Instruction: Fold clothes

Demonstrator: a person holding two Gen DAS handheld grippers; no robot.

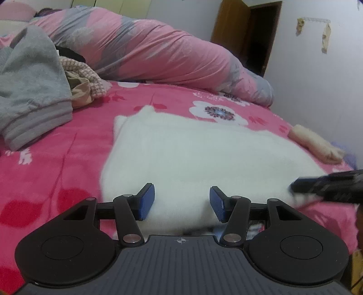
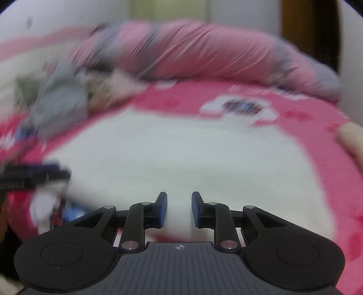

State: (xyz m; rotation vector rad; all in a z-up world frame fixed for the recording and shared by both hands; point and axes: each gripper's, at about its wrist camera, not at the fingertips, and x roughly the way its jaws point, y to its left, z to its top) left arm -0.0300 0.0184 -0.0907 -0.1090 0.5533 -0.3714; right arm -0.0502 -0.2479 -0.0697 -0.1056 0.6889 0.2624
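Left wrist view: a grey garment (image 1: pixel 34 90) and a cream roll (image 1: pixel 315 145) are shown sharply on the bed (image 1: pixel 68 158).
Right wrist view: heavily blurred.
White garment (image 1: pixel 192 158): laid flat on the bed.
Left hand-held gripper (image 1: pixel 182 203): held half open, nothing gripped.
Right hand-held gripper (image 2: pixel 179 210): narrowly parted, nothing gripped.

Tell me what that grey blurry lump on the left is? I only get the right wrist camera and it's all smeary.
Observer: It's a grey sweatshirt with a ribbed hem, crumpled on the pink bedspread.
Operator: Is anything hiding behind it?
Observer: Yes, a pink-and-white checked knit is bunched up beside it, on the side nearer the quilt.
Operator: What's on the wall past the door?
Observer: A rail of hooks with two small things hanging from it, to the right of the brown door.
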